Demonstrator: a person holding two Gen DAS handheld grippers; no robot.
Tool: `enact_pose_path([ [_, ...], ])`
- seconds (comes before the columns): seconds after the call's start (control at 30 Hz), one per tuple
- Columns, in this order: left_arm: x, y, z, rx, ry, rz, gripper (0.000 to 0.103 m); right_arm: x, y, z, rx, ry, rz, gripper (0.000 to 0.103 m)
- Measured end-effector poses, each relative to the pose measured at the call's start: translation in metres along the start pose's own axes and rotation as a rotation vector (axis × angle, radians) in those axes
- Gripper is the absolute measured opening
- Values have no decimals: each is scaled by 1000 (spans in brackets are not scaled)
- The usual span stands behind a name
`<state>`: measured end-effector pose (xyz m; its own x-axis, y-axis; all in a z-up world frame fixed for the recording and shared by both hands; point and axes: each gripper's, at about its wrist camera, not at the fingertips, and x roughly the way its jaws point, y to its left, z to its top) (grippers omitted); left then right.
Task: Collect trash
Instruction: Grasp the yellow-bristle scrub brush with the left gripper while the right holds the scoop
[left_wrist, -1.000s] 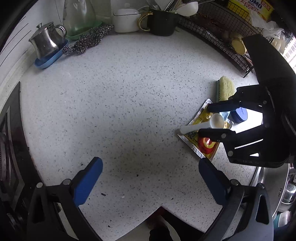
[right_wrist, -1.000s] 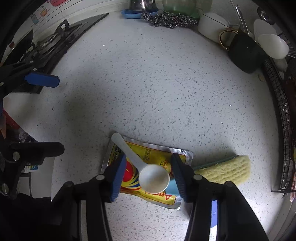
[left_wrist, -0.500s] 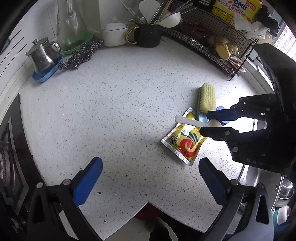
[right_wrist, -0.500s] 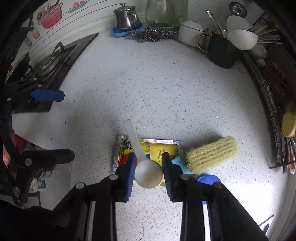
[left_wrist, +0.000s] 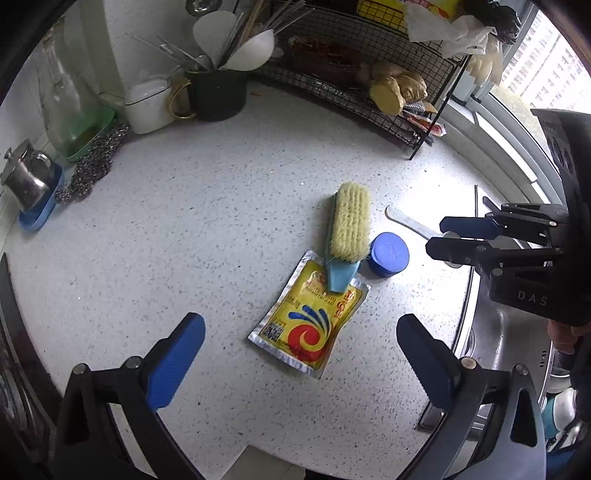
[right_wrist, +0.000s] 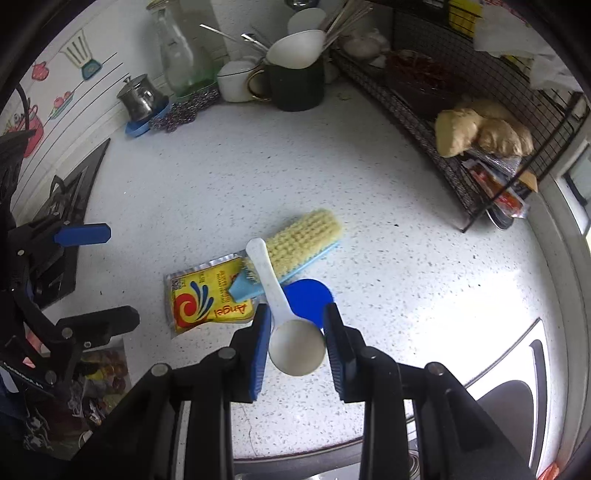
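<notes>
The right gripper (right_wrist: 297, 341) has its jaws clamped on the round bowl of a white plastic spoon (right_wrist: 291, 339), whose handle sticks out ahead toward 11 o'clock in the right wrist view, above the things on the speckled white counter (right_wrist: 388, 206). In the left wrist view the same gripper (left_wrist: 439, 236) sits at 3 o'clock, with the spoon's handle (left_wrist: 406, 221) pointing toward 10 o'clock. The left gripper (left_wrist: 301, 345) has its 2 blue pads wide apart and nothing between them. A yellow packet (left_wrist: 310, 317) lies flat on the counter near the center of the left wrist view, between and a little ahead of those pads. A scrubbing brush (left_wrist: 349, 225) with pale yellow bristles lies bristles-up, its light blue end resting on the packet's top edge. A blue lid (left_wrist: 389, 254) sits just beside the brush at about 2 o'clock from the packet. At 12 o'clock stands a dark mug (left_wrist: 218, 94) full of utensils, with a wire rack (left_wrist: 369, 85) at 1 o'clock and a steel pot (left_wrist: 26, 177) at 9 o'clock.
</notes>
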<state>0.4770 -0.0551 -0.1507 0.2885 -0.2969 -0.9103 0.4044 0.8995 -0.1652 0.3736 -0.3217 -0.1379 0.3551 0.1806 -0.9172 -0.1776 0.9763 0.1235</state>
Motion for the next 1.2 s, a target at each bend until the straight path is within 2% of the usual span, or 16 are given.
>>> enact_pose_path([
  [0.27, 40, -20, 43, 84, 42, -19, 103, 2, -40, -7, 101, 0, -28, 27],
  [0.33, 53, -23, 50, 106, 61, -19, 99, 4, -44, -6, 113, -3, -33, 27],
  [0.4, 65, -24, 54, 131, 83, -17, 96, 4, -48, -7, 122, -4, -30, 27],
  [0.57, 95, -27, 54, 192, 143, 11, 95, 15, -48, -5, 120, -4, 0, 27],
  [0.67, 104, -25, 55, 185, 160, 10, 90, 21, -47, -6, 115, 1, 10, 27],
  [1.03, 127, -25, 64, 192, 179, 23, 86, 38, -44, 3, 129, 0, 47, 27],
  [1.07, 128, -25, 66, 193, 174, 23, 84, 40, -44, 4, 132, 0, 48, 27],
  [1.17, 128, -28, 74, 197, 159, 21, 69, 43, -43, 5, 137, 2, 49, 27],
  [1.2, 128, -28, 77, 196, 153, 21, 60, 43, -43, 6, 140, 3, 46, 27],
])
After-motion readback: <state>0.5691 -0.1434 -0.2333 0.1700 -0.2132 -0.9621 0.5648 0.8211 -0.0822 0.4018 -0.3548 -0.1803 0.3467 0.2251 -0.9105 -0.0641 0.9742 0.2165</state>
